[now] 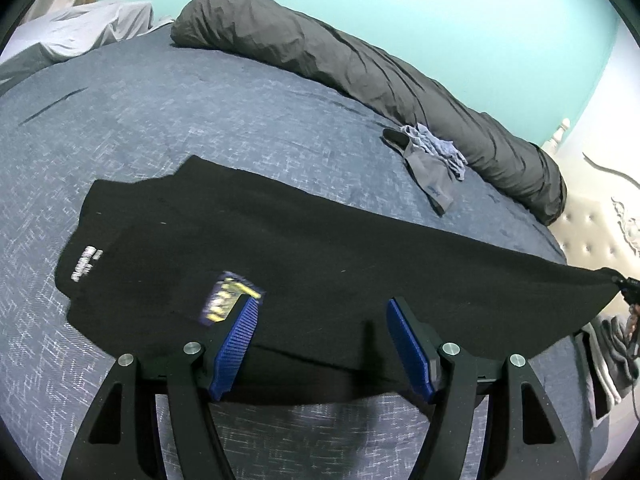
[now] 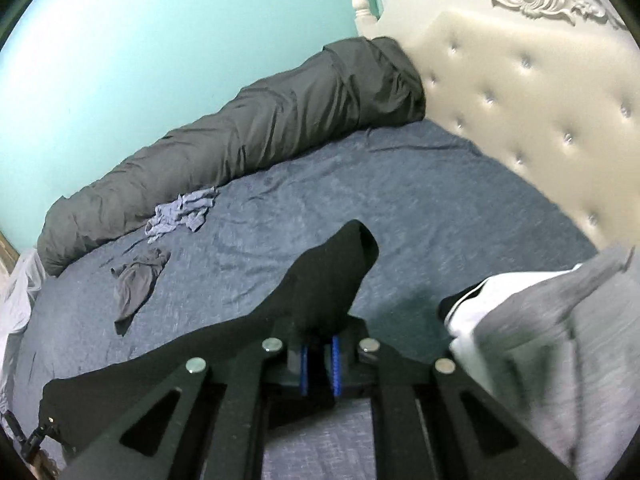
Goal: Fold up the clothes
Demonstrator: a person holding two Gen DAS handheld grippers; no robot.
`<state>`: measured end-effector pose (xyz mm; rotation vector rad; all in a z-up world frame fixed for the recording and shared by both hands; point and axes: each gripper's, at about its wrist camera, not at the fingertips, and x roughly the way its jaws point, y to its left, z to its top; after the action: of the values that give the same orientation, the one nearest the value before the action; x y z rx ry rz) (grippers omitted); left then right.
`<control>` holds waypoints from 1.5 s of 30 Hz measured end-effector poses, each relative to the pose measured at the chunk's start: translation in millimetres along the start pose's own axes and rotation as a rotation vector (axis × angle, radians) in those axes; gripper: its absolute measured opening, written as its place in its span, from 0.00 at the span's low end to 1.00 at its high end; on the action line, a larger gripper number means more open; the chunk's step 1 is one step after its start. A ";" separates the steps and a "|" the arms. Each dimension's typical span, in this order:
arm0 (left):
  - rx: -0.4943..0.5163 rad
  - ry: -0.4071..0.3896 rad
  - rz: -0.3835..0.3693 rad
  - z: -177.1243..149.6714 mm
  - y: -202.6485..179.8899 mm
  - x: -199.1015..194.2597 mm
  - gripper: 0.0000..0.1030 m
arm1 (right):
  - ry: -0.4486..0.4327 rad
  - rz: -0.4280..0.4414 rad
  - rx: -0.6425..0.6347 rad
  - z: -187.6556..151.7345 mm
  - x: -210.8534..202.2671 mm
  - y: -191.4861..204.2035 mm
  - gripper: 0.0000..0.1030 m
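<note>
A black T-shirt (image 1: 240,232) with a small printed patch and white lettering lies across the blue bed (image 1: 200,112). My left gripper (image 1: 322,304) is open, its blue pads (image 1: 240,332) spread wide just above the shirt's near edge, pressing on nothing. The shirt's right end is pulled up off the bed toward the frame's right edge. In the right wrist view my right gripper (image 2: 320,350) is shut on the black T-shirt (image 2: 332,276). A flap of it sticks up past the fingers, and the rest trails down to the lower left.
A rolled dark grey duvet (image 1: 320,52) lies along the turquoise wall. Small grey and pale blue garments (image 1: 432,160) lie beside it. A tufted cream headboard (image 2: 520,100) stands at the right, with a grey and white pile of clothes (image 2: 540,320) near it. A white sheet (image 1: 80,28) is bunched far left.
</note>
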<state>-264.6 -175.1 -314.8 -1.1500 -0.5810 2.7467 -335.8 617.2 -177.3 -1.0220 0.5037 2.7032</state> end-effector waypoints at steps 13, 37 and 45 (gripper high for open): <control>-0.046 -0.046 0.077 9.5 26.2 -16.6 0.70 | 0.157 0.041 -0.052 -57.7 61.5 28.4 0.07; -0.142 -0.021 0.118 12.4 98.7 -21.2 0.61 | 0.238 -0.088 -0.050 -89.9 80.5 25.3 0.12; -0.066 -0.013 0.082 14.8 91.8 -20.1 0.04 | 0.244 -0.093 -0.060 -95.4 81.2 28.8 0.15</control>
<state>-256.4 -269.0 -327.4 -1.1974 -0.6447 2.8252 -347.4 559.8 -291.7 -1.3660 0.4066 2.5403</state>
